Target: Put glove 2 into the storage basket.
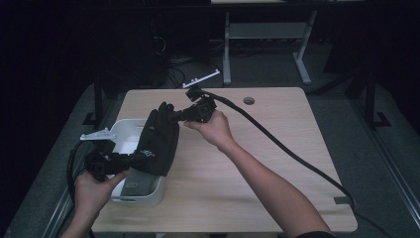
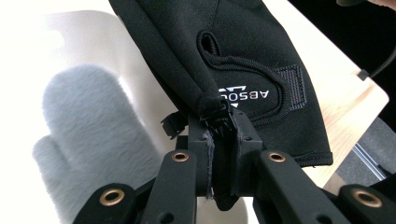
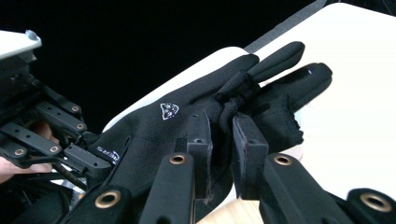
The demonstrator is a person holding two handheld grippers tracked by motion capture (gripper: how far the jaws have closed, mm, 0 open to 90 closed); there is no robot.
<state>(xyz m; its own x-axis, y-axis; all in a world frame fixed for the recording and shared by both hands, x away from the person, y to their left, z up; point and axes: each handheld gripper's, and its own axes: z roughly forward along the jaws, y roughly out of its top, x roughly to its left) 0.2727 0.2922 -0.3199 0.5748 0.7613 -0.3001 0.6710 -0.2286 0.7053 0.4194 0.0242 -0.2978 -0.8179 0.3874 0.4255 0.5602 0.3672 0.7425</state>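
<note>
Black stretch fabric makes up the glove (image 1: 159,140), which is held in the air between the two tongs, above the near left part of the wooden worktop (image 1: 257,163) and partly over the white bin (image 1: 143,196). Its long axis is seen in the high view to run from the cuff, near the person, up and away to the fingertips, tilted slightly to the right. The left tongs (image 1: 132,159) are clamped on the cuff edge; the right tongs (image 1: 174,118) are clamped on the fabric at the base of the glove's fingers.

In the left gripper view a pull loop, a stitched wrist strap and part of a white printed word are shown on the glove (image 2: 243,70), and the pinch of the left tongs (image 2: 219,123) on a bunched corner of the cuff is plain. A pale grey fleecy mitten (image 2: 88,140) is also seen there, lying inside the bin (image 2: 135,65).

In the right gripper view a small white emblem is shown on the back of the glove (image 3: 187,121), the glove fingers point away and upward, and the right tongs (image 3: 222,119) grip a fold below them. The left tongs (image 3: 95,163) are seen at the far cuff.

The printed word is cut off by the strap. The bin's contents are hard to make out in the high view, and the room behind is dark.
</note>
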